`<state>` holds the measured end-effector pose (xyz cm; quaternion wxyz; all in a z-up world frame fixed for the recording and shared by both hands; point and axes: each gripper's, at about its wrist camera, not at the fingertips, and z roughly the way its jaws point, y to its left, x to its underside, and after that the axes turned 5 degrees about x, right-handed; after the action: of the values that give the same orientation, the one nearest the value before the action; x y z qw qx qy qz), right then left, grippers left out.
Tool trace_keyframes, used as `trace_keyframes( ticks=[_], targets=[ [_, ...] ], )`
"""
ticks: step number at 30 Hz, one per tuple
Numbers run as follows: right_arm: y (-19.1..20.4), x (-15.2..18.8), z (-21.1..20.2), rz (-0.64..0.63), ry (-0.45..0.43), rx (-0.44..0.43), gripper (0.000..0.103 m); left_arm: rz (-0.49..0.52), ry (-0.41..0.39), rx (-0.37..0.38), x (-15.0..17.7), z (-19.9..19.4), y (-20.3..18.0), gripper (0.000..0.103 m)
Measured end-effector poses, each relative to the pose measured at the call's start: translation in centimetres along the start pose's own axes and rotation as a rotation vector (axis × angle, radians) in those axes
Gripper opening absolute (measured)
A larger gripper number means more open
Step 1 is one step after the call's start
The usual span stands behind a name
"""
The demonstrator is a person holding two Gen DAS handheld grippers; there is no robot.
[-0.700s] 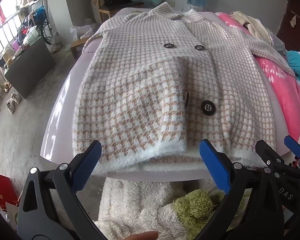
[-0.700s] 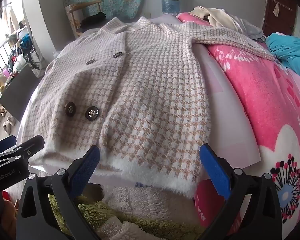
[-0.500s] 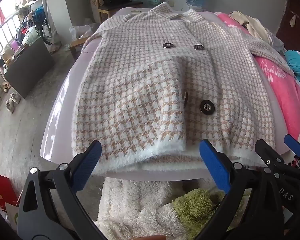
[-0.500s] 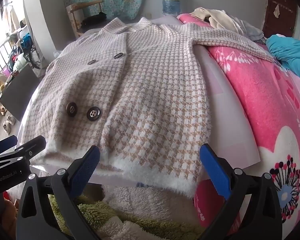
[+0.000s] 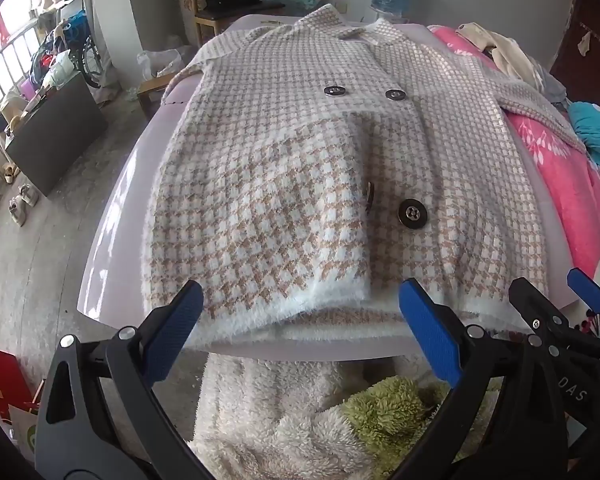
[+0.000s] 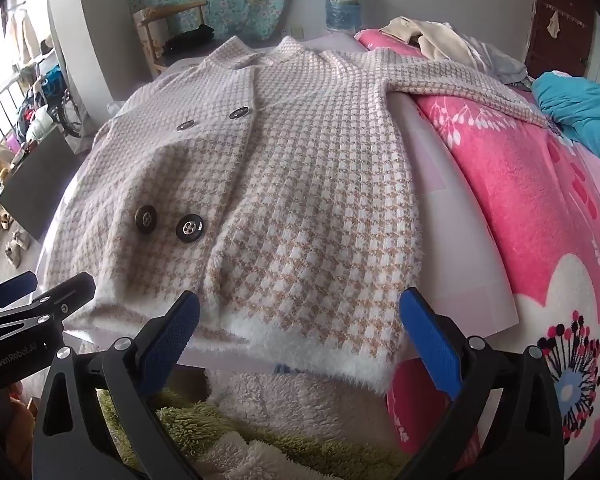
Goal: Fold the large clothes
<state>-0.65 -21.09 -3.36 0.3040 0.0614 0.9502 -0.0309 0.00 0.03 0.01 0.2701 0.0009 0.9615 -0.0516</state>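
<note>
A beige-and-white houndstooth coat [image 5: 300, 168] [image 6: 292, 184] lies front up on a pale board, collar far, fuzzy white hem near. Several dark buttons run down its front. One sleeve [image 6: 472, 88] stretches out to the right over the pink blanket. My left gripper [image 5: 300, 332] hovers open just in front of the hem's left half, nothing between its blue pads [image 5: 172, 336]. My right gripper [image 6: 296, 336] stands open over the hem's right half, also holding nothing. Each gripper shows at the edge of the other's view.
The pale board [image 5: 112, 232] rests on a bed with a pink flowered blanket [image 6: 540, 208]. Fluffy white and green clothes [image 5: 300, 420] are piled below the near edge. A teal garment [image 6: 580, 104] and a beige one lie at the far right. A chair, a water bottle and clutter stand behind.
Both grippers have barely moved; the view has crept slightly closer to the hem. A fingertip at the bottom of the left wrist view has gone from sight.
</note>
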Motion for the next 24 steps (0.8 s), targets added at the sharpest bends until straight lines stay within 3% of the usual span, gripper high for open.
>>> trace_keyframes(
  ticks=[24],
  targets=[
    [0.12, -0.01, -0.18, -0.002, -0.001, -0.001, 0.097, -0.002, -0.005, 0.003, -0.08, -0.43, -0.31, 0.095]
  ],
)
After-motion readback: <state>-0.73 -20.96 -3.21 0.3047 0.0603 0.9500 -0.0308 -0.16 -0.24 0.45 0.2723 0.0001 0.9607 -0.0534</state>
